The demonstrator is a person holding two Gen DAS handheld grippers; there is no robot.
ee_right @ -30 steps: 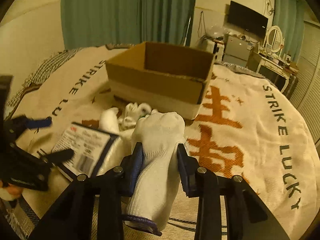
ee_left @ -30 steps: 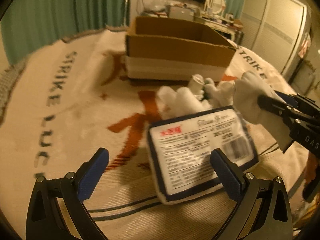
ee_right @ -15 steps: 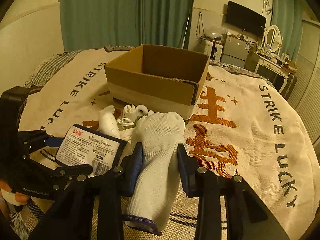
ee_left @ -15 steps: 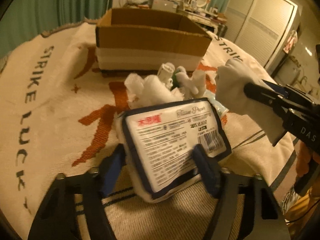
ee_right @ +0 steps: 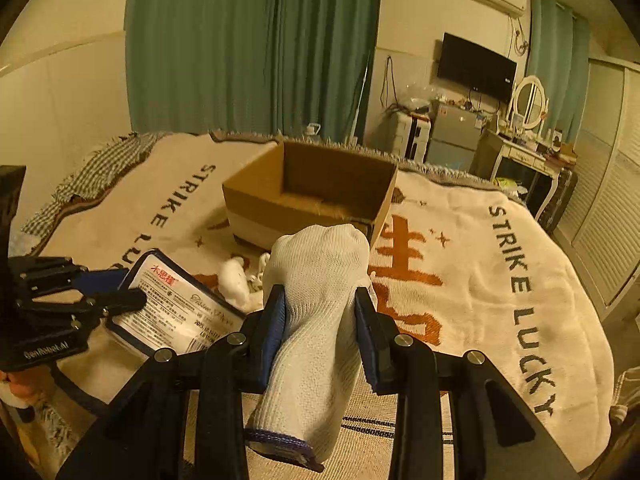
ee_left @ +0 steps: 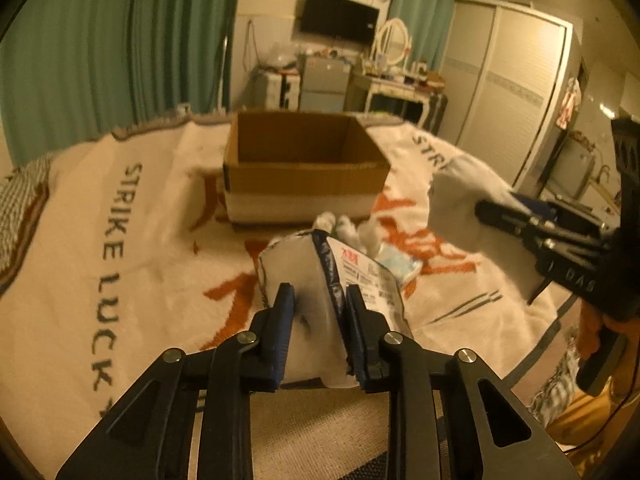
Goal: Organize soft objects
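Left wrist view: the left gripper (ee_left: 316, 300) was clamped on a soft tissue pack (ee_left: 320, 280), its blue pads pressing both sides so the pack bulged and stood on edge, lifted off the blanket (ee_left: 132, 240). Straight ahead, a little way off, an open cardboard box (ee_left: 304, 168) sat on the blanket; what could be seen of its inside looked empty. Between pack and box lay a small heap of white soft items (ee_left: 344, 228), with a pale blue packet (ee_left: 396, 264) just beside them. At the right edge, the right gripper (ee_left: 496, 212) held a white glove (ee_left: 460, 196) in the air.

In the right wrist view, the right gripper (ee_right: 320, 300) was squeezed around the knitted white glove (ee_right: 316, 320), cuff hanging toward the camera. The box (ee_right: 312, 196) lay directly beyond the glove. To the left, the left gripper (ee_right: 120, 300) gripped the tissue pack (ee_right: 176, 312), label up.

The step in hand appeared to be carrying: both tools had loads raised and faced the box, with nothing yet dropped in. The next move would likely call for bringing each load over the box rim, one at a time so the tools do not collide, and letting go only once above the opening. The remaining heap would still need collecting.
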